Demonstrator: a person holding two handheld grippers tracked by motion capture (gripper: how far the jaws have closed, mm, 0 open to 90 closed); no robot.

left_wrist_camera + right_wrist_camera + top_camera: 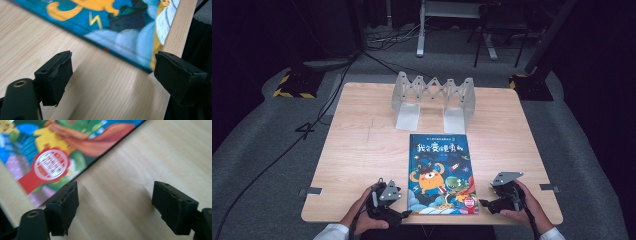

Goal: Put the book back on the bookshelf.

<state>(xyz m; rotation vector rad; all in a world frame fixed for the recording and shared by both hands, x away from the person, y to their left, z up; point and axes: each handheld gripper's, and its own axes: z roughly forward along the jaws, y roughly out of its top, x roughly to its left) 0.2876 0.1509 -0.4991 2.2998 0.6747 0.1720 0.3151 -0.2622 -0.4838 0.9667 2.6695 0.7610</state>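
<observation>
Left gripper jaws apart, right gripper likewise

Desk: the left half lies bare from the near edge to the far edge, and a bare strip runs along the right edge. Obstacles: a picture book lying flat at the middle of the near edge, low enough to pass over, and a grey folding book stand upright at the middle of the far edge, with a narrow bare band of wood between the two. Left gripper and right gripper sit just off the book's near corners, jaws spread with only bare wood between them, each with free room on its outer side toward the desk's near corners.
</observation>
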